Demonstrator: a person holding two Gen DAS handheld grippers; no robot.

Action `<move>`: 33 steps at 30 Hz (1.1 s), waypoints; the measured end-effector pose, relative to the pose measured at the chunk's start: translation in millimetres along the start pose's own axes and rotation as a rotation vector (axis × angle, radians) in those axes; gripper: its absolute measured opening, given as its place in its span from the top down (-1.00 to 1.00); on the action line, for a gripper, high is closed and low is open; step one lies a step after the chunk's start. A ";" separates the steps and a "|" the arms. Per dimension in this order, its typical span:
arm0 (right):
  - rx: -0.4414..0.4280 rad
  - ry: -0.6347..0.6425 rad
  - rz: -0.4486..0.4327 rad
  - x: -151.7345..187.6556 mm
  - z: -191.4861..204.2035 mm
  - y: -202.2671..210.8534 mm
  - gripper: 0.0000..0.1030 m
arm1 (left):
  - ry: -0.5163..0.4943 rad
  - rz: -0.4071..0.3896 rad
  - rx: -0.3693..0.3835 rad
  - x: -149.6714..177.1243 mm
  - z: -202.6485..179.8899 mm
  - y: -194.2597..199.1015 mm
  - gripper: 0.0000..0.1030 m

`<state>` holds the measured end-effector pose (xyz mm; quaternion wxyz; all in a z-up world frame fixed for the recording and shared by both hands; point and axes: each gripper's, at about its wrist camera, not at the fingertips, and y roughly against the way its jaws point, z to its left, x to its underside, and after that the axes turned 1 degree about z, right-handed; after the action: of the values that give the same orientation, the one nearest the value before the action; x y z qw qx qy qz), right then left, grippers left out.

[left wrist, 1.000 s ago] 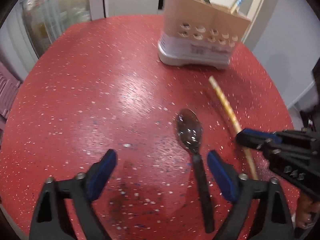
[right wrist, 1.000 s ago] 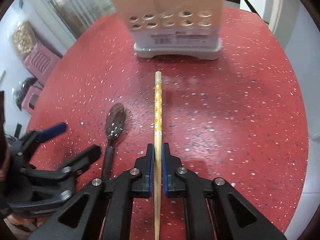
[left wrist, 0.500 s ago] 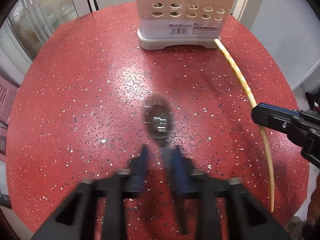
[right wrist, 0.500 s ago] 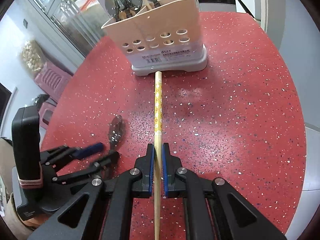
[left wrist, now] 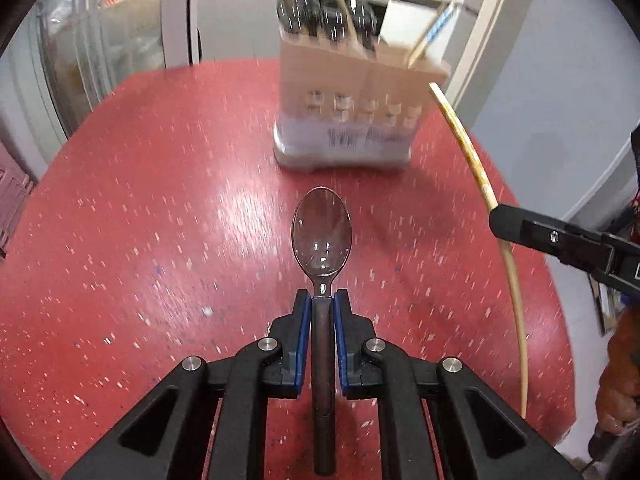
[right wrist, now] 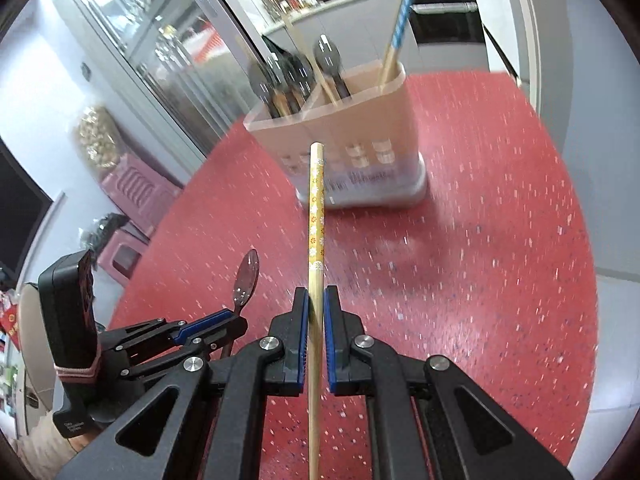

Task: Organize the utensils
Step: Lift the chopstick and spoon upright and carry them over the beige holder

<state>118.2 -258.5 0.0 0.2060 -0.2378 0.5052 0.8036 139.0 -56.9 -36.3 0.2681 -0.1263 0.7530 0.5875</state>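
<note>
My left gripper [left wrist: 322, 298] is shut on a metal spoon [left wrist: 322, 236] with a dark handle, held above the red table, bowl pointing at the beige utensil holder [left wrist: 352, 120]. My right gripper [right wrist: 316, 296] is shut on a yellow flower-patterned chopstick [right wrist: 316, 208] that points at the holder [right wrist: 348, 148]. The holder stands at the table's far side with several spoons in its left compartment and chopsticks in the right. The right gripper [left wrist: 496, 220] and chopstick [left wrist: 472, 160] show at the right of the left wrist view; the left gripper [right wrist: 236, 318] and spoon [right wrist: 247, 278] show at lower left of the right wrist view.
The round red speckled table [left wrist: 140, 220] falls away at its edges on all sides. A glass cabinet [right wrist: 160, 40] and a pink stool [right wrist: 132, 196] stand beyond the table at the left. A white wall and door frame [left wrist: 480, 40] stand behind the holder.
My left gripper closed on the spoon and lifted it off the table. My right gripper raised the chopstick. Both moved toward the holder.
</note>
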 end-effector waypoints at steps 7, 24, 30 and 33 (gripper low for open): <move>-0.010 0.024 -0.105 -30.4 9.7 24.8 0.85 | 0.022 -0.136 0.015 -39.9 2.8 30.6 0.28; 0.057 0.064 -0.396 -155.7 29.9 36.0 0.85 | 0.059 -0.409 0.053 -174.5 10.6 45.4 0.28; 0.101 0.085 -0.481 -184.5 33.4 19.3 0.85 | 0.084 -0.461 0.059 -202.5 11.2 22.7 0.28; 0.128 0.098 -0.508 -190.6 31.4 5.8 0.85 | 0.091 -0.482 0.046 -209.6 9.7 12.0 0.28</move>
<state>262.3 -249.6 128.5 0.3908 -0.3821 0.4884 0.6802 308.2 -70.4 87.7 0.3692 -0.3225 0.7256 0.4829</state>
